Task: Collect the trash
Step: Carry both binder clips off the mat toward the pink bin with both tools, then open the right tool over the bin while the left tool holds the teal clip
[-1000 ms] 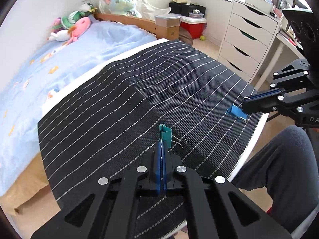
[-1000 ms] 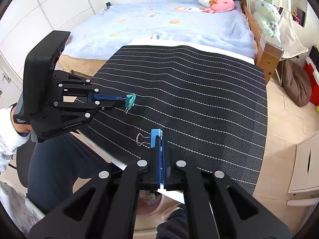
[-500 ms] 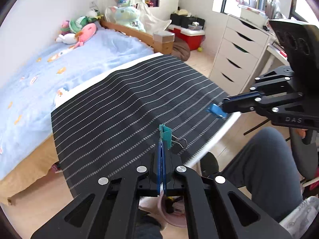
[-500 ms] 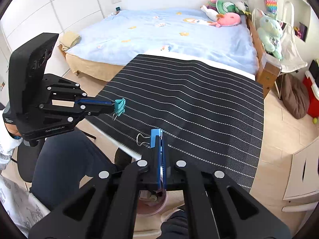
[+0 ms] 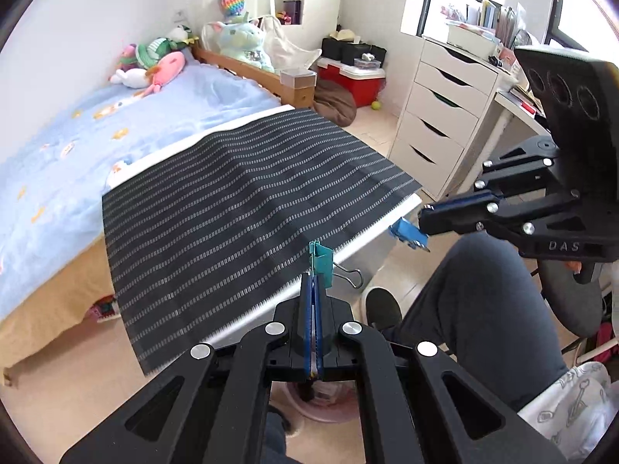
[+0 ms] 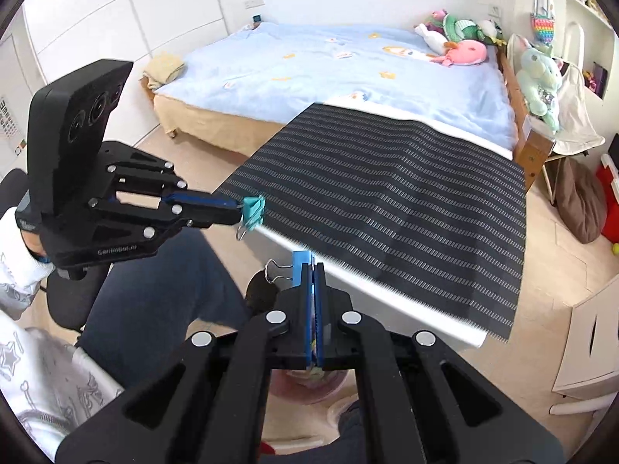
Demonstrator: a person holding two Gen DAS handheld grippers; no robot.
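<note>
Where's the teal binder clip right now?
The teal binder clip is pinched in the shut left gripper, at the near edge of the black striped mat; the right-wrist view shows it left of the mat.

mat [image 5: 240,201]: black, pale dashed stripes, white edge
left clip [image 5: 323,259]: teal, silver wire handles
right clip [image 6: 301,266]: bright blue, silver wire handles
left gripper [image 5: 314,290]: black, blue pads, silver screws
right gripper [image 6: 314,290]: black, blue pads, silver screws
bedsheet [image 6: 309,65]: light blue, small orange and white prints
far plush toy [image 6: 468,52]: pink
drawer unit [image 5: 445,116]: white
cooler [image 5: 356,81]: red, white lid
trousers [image 5: 483,309]: dark grey
</note>
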